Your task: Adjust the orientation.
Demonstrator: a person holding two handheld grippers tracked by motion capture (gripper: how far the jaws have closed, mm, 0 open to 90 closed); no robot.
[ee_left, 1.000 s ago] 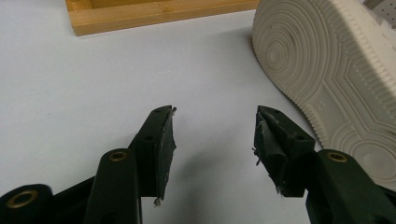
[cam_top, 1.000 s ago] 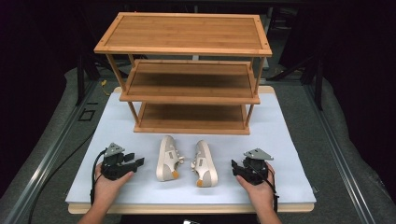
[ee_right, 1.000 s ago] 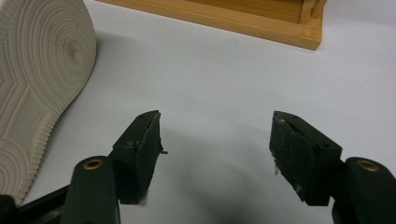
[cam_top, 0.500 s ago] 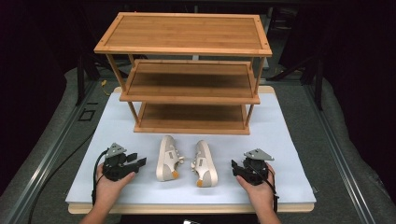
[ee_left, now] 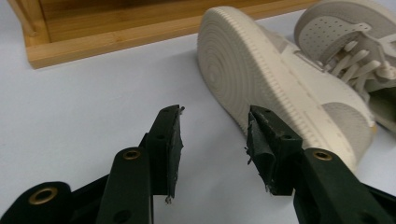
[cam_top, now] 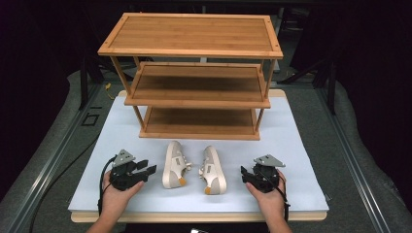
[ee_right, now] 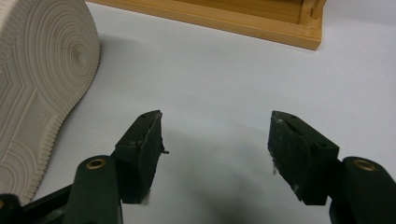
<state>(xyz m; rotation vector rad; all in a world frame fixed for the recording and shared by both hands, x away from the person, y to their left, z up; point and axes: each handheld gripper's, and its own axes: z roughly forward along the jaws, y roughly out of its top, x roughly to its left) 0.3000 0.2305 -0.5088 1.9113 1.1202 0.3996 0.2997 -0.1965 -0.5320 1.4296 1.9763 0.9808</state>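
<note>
Left gripper [cam_top: 148, 171], jaws parted and just narrowing on nothing, approaches left sneaker [cam_top: 174, 164] lying sole-outward beside right sneaker [cam_top: 213, 169] before the 3-tier shelf [cam_top: 194, 87]; right gripper [cam_top: 244, 174] waits wide open; next: straddle the sole

Seen from above, the white mat [cam_top: 301, 145] lies bare between the left gripper [cam_top: 148, 169] and the left shoe [cam_top: 174, 165] at its 3 o'clock, a narrow lane. Both shoes lie on their sides, soles outward, with a slim gap between them. The right shoe [cam_top: 213, 170] sits at the right gripper [cam_top: 244, 174]'s 9 o'clock, bare mat between. At 12 o'clock the wooden rack [cam_top: 194, 87] blocks the way, its three shelves bare, open from the front
</note>
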